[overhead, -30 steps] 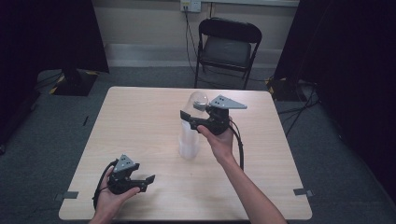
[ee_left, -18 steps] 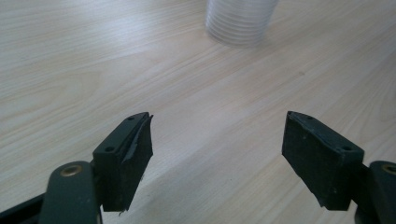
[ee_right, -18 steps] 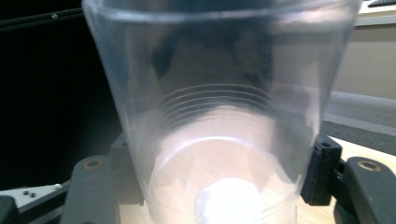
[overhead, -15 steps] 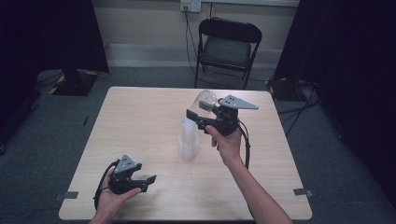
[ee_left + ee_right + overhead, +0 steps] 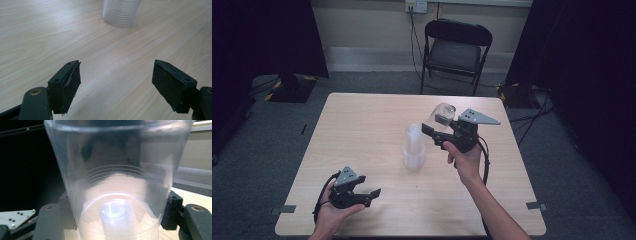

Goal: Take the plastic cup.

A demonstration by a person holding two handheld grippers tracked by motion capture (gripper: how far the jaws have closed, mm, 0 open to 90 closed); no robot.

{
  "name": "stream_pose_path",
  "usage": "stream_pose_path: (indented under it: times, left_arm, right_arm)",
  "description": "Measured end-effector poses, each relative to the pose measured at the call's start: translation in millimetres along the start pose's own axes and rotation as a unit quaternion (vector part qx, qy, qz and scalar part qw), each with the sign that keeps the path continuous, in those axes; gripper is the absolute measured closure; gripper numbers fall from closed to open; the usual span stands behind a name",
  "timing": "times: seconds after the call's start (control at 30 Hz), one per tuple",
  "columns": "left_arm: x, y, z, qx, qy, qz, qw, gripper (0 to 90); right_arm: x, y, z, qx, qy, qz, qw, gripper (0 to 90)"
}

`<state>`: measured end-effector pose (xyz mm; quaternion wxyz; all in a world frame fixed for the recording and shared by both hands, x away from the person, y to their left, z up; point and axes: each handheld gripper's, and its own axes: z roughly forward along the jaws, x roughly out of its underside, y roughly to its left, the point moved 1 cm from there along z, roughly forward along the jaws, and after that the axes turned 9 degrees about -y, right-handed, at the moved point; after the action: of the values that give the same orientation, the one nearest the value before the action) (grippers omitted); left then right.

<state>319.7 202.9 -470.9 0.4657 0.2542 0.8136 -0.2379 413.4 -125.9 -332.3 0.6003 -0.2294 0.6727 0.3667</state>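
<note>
Right tool (image 5: 432, 131) grasps a clear plastic cup (image 5: 442, 116) above the worktop (image 5: 362, 120).
The right gripper view shows its jaws clamped on the cup's ribbed base, the transparent wall widening to the rim; the high view shows the cup tilted, just beside the stack of cups (image 5: 414, 148). Left tool (image 5: 116, 82) rests released, jaws wide over bare wood, stack ahead. A folding chair (image 5: 455, 50) stands behind.

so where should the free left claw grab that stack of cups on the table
Probably around the upper wall of the stack of cups, coming in level from the left claw's side. The stack stands upright on the table, round and ribbed, with bare table between it and that open claw. The right claw holds a single clear cup beyond it.
</note>
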Motion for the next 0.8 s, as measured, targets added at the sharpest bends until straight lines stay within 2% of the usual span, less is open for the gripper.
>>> stream_pose_path:
  times: [0.13,0.27,0.3,0.4,0.47,0.5,0.53,0.63,0.8]
  left_arm:
    - [-0.5,-1.4,0.6,0.005,-0.013,0.008,0.9999,23.5]
    - [-2.8,-5.3,0.5,0.012,-0.045,-0.001,0.9989,24.1]
    - [-3.7,-6.2,0.7,0.015,-0.049,0.003,0.9987,24.0]
    - [-5.8,-10.6,2.9,0.020,-0.058,-0.003,0.9981,24.1]
    - [-6.5,-11.4,3.8,0.020,-0.060,0.003,0.9980,24.5]
    - [-7.4,-12.9,4.9,0.024,-0.063,0.003,0.9977,24.5]
    - [-9.5,-15.3,6.1,0.030,-0.068,0.008,0.9972,29.0]
    - [-16.1,-21.5,8.3,0.041,-0.074,0.019,0.9962,30.7]
    - [-29.2,-31.4,15.2,0.053,-0.087,0.030,0.9944,30.6]
  right_arm:
    - [7.9,-1.0,-9.7,-0.001,0.000,0.009,1.0000,33.1]
    - [15.5,-2.0,-17.0,0.001,0.004,0.018,0.9998,33.1]
    - [17.2,-2.4,-18.4,-0.001,0.006,0.023,0.9997,33.0]
    - [22.3,-2.9,-22.8,0.000,0.011,0.028,0.9995,32.9]
    - [25.1,-2.6,-26.3,-0.001,0.012,0.033,0.9994,32.9]
    - [25.1,-2.6,-26.3,-0.001,0.012,0.033,0.9994,32.9]
    - [28.2,-2.4,-29.6,-0.004,0.013,0.041,0.9990,32.9]
    - [32.5,-2.5,-32.2,-0.002,0.019,0.047,0.9987,32.9]
    - [38.0,-2.3,-35.6,-0.007,0.022,0.067,0.9975,33.1]
